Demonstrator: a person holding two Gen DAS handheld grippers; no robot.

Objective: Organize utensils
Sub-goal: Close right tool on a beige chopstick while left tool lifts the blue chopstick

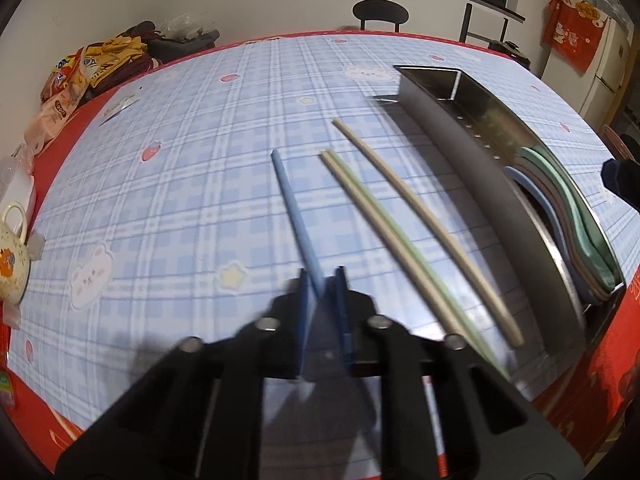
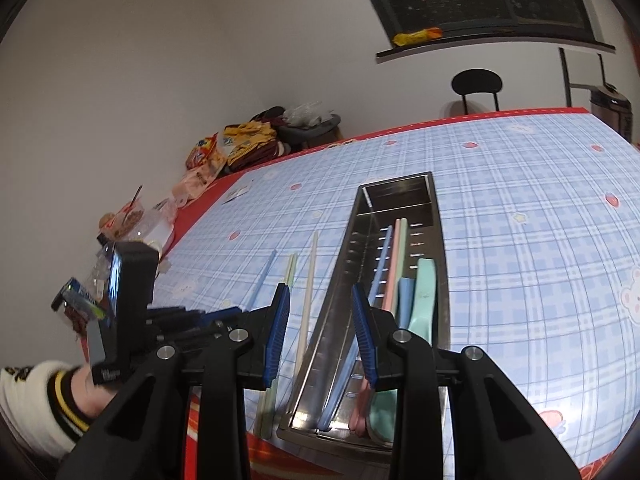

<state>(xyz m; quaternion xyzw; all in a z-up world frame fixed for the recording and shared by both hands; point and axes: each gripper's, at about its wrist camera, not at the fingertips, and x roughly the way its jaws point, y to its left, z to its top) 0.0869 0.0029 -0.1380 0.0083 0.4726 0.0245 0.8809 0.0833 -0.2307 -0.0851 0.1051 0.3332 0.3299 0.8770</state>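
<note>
My left gripper (image 1: 322, 284) is shut on the near end of a blue chopstick (image 1: 294, 208), which points away across the checked tablecloth. To its right lie a green and a beige chopstick side by side (image 1: 376, 228), then a single beige chopstick (image 1: 424, 220). A long steel utensil tray (image 1: 460, 152) lies at the right. In the right wrist view this tray (image 2: 440, 248) holds a blue chopstick (image 2: 382, 256), a pink one (image 2: 394, 256), a blue spoon (image 2: 406, 296) and a green spoon (image 2: 426, 288). My right gripper (image 2: 320, 304) hovers open over the tray's near left wall, holding nothing.
A cream mug (image 1: 12, 264) stands at the table's left edge, with snack bags (image 1: 80, 76) and clothes piled at the far left corner. A black chair (image 1: 380, 12) stands beyond the table. The red table border runs close under both grippers. A sleeved hand (image 2: 60, 392) holds the left gripper.
</note>
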